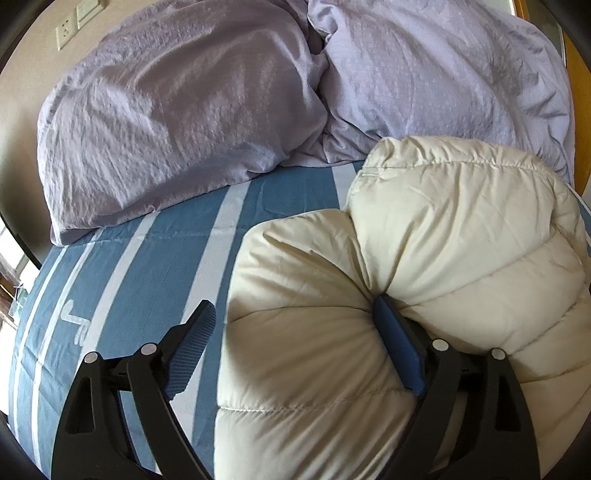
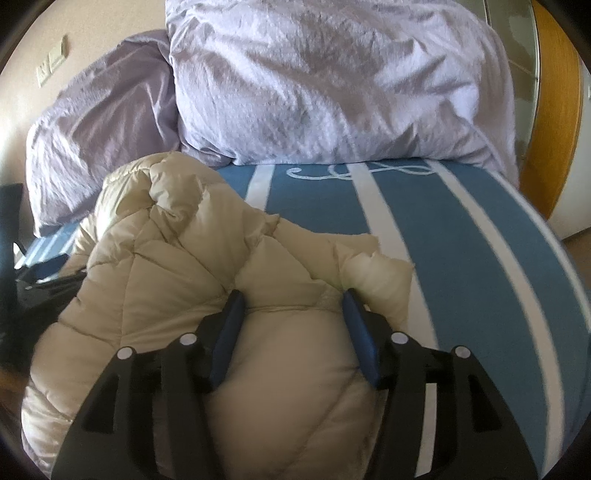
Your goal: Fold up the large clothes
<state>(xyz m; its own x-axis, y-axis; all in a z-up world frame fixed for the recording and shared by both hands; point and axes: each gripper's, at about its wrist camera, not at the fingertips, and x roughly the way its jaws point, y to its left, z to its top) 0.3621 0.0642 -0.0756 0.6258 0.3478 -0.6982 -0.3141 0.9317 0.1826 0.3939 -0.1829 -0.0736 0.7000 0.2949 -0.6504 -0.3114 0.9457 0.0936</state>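
From the left wrist we angle our left gripper down over the bed; its fingers stand wide, the left one clear of the cream puffer jacket, the right one pressed into a fold. Lilac pillows lie beyond, below a wall socket.

From the right wrist our right gripper tilts down likewise, fingers half spread around a bulge of jacket; whether they pinch it we cannot tell. Blue-and-white striped sheet runs to a wooden bedframe.
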